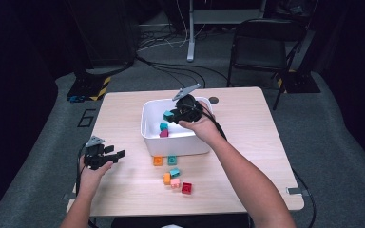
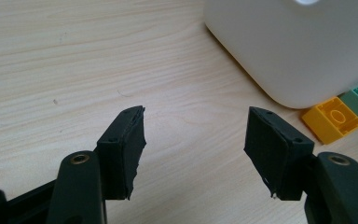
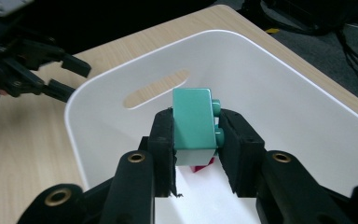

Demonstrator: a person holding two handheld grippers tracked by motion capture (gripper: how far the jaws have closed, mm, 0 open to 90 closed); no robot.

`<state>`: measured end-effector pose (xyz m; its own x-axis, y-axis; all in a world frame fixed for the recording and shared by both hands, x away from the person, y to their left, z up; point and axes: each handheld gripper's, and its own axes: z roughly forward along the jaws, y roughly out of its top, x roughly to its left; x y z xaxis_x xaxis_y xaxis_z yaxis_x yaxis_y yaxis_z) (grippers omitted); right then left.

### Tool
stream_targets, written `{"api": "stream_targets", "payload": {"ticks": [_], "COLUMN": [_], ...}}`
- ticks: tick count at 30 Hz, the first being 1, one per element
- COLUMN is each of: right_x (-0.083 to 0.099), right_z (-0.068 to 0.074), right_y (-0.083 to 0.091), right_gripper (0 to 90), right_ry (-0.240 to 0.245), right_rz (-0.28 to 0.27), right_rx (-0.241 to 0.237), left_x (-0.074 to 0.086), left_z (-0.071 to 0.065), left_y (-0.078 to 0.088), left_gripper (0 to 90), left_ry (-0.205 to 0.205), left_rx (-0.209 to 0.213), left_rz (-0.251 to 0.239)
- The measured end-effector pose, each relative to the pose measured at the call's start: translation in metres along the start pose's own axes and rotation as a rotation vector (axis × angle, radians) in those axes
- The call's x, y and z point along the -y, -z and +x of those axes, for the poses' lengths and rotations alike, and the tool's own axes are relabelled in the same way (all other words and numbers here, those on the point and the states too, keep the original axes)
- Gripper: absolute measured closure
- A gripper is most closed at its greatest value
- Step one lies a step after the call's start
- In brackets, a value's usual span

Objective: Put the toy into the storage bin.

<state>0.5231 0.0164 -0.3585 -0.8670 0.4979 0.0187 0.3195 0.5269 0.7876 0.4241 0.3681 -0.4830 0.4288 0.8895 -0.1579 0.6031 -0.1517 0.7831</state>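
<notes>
Table (image 1: 247, 142) pale wood-grain; bin (image 3: 307, 116) smooth white plastic; teal brick (image 3: 193, 123) glossy

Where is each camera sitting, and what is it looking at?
High view: above the table, looking down; both forearms and claws show.
Left gripper view: on the left claw, facing tabletop and orange brick; open jaws show.
Right gripper view: on the right claw, facing into the white bin, gripping a teal brick.
All share the bin.

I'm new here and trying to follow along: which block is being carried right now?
Find the white bin mid-table. Above its opening, the right gripper is shut on a teal block. Unlike the teal and magenta blocks lying in the bin or those loose on the table, it hangs in the air.
</notes>
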Motion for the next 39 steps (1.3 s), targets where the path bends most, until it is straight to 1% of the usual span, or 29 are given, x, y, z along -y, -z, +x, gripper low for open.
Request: {"api": "stream_targets", "payload": {"ticks": [1, 2, 3, 4, 5, 6, 7, 8, 9, 11, 12, 13, 14, 15, 18, 20, 21, 23, 26, 28, 29, 30, 35, 37, 38, 39], "right_x": [0.001, 0.001, 0.002, 0.003, 0.003, 0.004, 0.004, 0.004, 0.005, 0.004, 0.004, 0.003, 0.003, 0.002, -0.002, -0.003, -0.004, -0.004, -0.003, -0.002, -0.002, -0.001, -0.002, -0.005, -0.005, -0.008], "right_z": [-0.002, -0.004, -0.008, -0.010, -0.010, -0.014, -0.017, -0.018, -0.019, -0.020, -0.023, -0.024, -0.025, -0.025, -0.025, -0.025, -0.025, -0.025, -0.026, -0.026, -0.026, -0.026, -0.024, -0.019, -0.019, -0.014], "right_y": [-0.002, -0.004, -0.008, -0.009, -0.009, -0.011, -0.013, -0.015, -0.016, -0.018, -0.021, -0.023, -0.025, -0.026, -0.030, -0.032, -0.034, -0.040, -0.044, -0.048, -0.048, -0.047, -0.042, -0.035, -0.035, -0.026], "right_gripper": [66.7, 66.7, 66.7, 66.7, 66.7, 66.7, 66.7, 66.7, 66.6, 66.6, 66.6, 66.6, 66.5, 66.6, 66.5, 66.5, 66.4, 66.3, 65.8, 63.5, 63.5, 61.7, 60.7, 58.1, 58.1, 55.3], "right_ry": [0.002, -0.013, -0.010, -0.012, -0.012, -0.004, -0.015, -0.017, -0.008, -0.009, -0.004, -0.010, 0.008, -0.004, -0.001, 0.008, 0.022, 0.007, 0.015, 0.009, 0.009, -0.003, -0.005, -0.001, -0.001, 0.000], "right_rz": [0.002, 0.004, 0.008, 0.011, 0.011, 0.004, 0.008, 0.005, 0.005, 0.008, 0.010, 0.024, 0.021, 0.028, 0.028, 0.029, 0.027, 0.033, 0.040, 0.060, 0.060, 0.060, 0.061, 0.035, 0.035, 0.013], "right_rx": [0.004, 0.006, 0.017, 0.024, 0.024, 0.024, 0.026, 0.030, 0.031, 0.032, 0.024, 0.028, 0.032, 0.033, 0.020, 0.018, 0.018, 0.006, 0.013, 0.023, 0.023, 0.023, 0.015, 0.015, 0.015, 0.024], "left_x": [0.000, 0.000, 0.000, 0.000, 0.000, 0.000, 0.000, 0.000, 0.000, 0.000, 0.000, 0.000, 0.000, 0.000, 0.000, 0.000, 0.000, 0.000, 0.000, 0.000, 0.000, 0.000, 0.000, 0.000, 0.000, 0.000], "left_z": [0.000, 0.000, 0.000, 0.000, 0.000, 0.000, 0.000, 0.000, 0.000, 0.000, 0.000, 0.000, 0.000, 0.000, 0.000, 0.000, -0.001, 0.000, 0.000, 0.000, 0.000, 0.000, 0.000, 0.000, 0.000, 0.000], "left_y": [0.000, 0.000, 0.000, 0.000, 0.000, 0.000, 0.000, 0.000, 0.000, -0.001, -0.001, -0.001, -0.001, -0.001, -0.002, -0.002, -0.002, -0.002, -0.001, -0.001, -0.001, -0.001, -0.001, -0.001, -0.001, -0.001], "left_gripper": [37.4, 37.4, 37.4, 37.4, 37.4, 37.4, 37.4, 37.4, 37.4, 37.4, 37.4, 37.4, 37.4, 37.4, 37.4, 37.4, 37.4, 37.4, 37.4, 37.4, 37.4, 37.4, 37.4, 37.4, 37.4, 37.4], "left_ry": [-0.001, -0.001, -0.002, -0.002, -0.002, -0.001, -0.001, -0.001, -0.001, 0.000, -0.003, -0.003, -0.005, -0.005, -0.002, -0.002, -0.002, -0.003, -0.003, -0.004, -0.003, -0.002, 0.001, -0.002, -0.002, -0.004], "left_rx": [0.000, 0.000, 0.001, 0.001, 0.001, 0.001, 0.002, 0.002, 0.002, 0.003, 0.005, 0.005, 0.005, 0.005, 0.006, 0.007, 0.007, 0.007, 0.007, 0.008, 0.007, 0.007, 0.007, 0.006, 0.006, 0.006], "left_rz": [0.000, 0.001, 0.000, 0.000, 0.000, 0.000, 0.000, -0.001, -0.001, 0.003, 0.005, 0.005, 0.003, 0.005, 0.002, 0.002, 0.002, 0.001, 0.001, 0.001, 0.004, 0.003, 0.003, 0.003, 0.003, 0.004]}}
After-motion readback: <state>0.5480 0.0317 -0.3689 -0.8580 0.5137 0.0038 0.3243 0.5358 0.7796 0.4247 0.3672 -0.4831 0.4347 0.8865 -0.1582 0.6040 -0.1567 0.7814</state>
